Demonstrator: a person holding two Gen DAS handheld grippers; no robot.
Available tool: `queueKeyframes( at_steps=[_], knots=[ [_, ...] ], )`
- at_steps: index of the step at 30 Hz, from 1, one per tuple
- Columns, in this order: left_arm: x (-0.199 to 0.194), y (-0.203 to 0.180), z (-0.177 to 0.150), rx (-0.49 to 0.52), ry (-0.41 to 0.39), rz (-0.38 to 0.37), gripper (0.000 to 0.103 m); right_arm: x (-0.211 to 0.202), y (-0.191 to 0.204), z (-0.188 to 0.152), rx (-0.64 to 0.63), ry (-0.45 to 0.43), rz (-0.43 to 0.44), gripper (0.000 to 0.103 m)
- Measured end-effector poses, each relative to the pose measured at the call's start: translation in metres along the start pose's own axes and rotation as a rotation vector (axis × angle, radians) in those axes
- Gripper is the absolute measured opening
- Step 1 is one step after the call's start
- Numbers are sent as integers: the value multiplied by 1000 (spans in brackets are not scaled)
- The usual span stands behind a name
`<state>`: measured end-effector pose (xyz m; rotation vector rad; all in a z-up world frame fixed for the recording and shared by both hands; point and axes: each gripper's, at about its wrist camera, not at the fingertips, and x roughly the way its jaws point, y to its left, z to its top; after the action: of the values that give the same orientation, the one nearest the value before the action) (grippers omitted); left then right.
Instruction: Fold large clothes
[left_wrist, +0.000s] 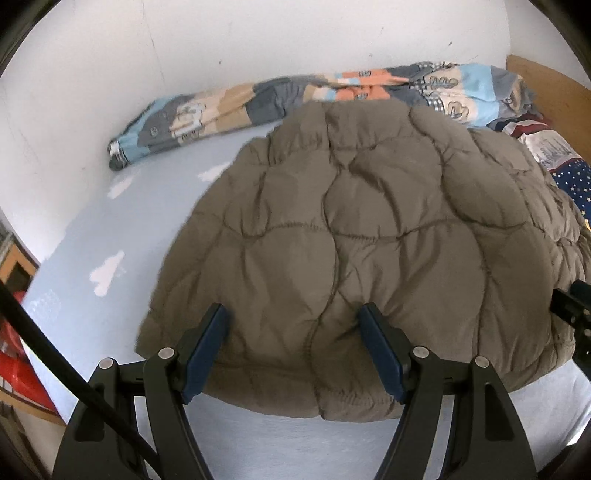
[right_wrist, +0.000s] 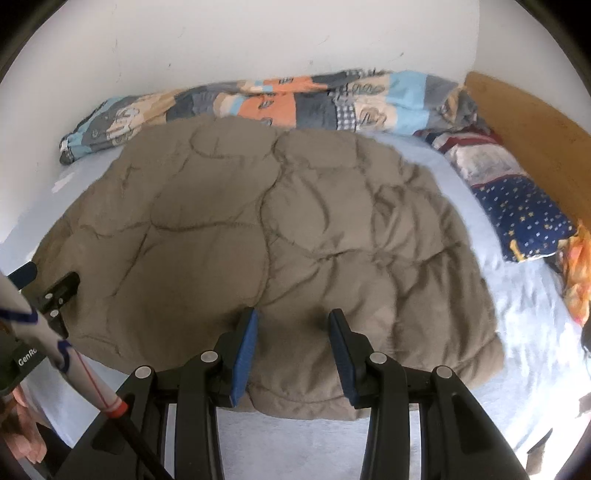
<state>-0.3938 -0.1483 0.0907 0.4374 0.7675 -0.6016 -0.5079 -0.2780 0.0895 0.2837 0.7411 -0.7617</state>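
Both grippers' jaws stand apart over the quilted jacket (left_wrist: 351, 236).

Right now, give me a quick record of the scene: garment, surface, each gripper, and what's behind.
garment: quilted brown jacket, spread flat
surface: bed with light blue sheet
left gripper: open, over the jacket's near hem
right gripper: open, over the near hem
behind: patchwork blanket along wall
far right: starry pillow
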Motion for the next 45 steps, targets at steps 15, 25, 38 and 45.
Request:
queueKeyframes(
  at_steps=[15, 25, 38, 45],
  knots=[
    [-21, 2, 1, 30, -147, 44, 78, -21, -59, -7, 135, -54, -58, 47],
    [-1, 4, -1, 23, -124, 31, 78, 8, -72, -13, 156, 27, -102, 51],
    [6, 4, 0, 23, -122, 22, 78, 17, -74, -13, 157, 42, -110, 54],
    [5, 4, 1, 17, -122, 25, 78, 16, -71, -13, 151, 41, -116, 54]
  ],
)
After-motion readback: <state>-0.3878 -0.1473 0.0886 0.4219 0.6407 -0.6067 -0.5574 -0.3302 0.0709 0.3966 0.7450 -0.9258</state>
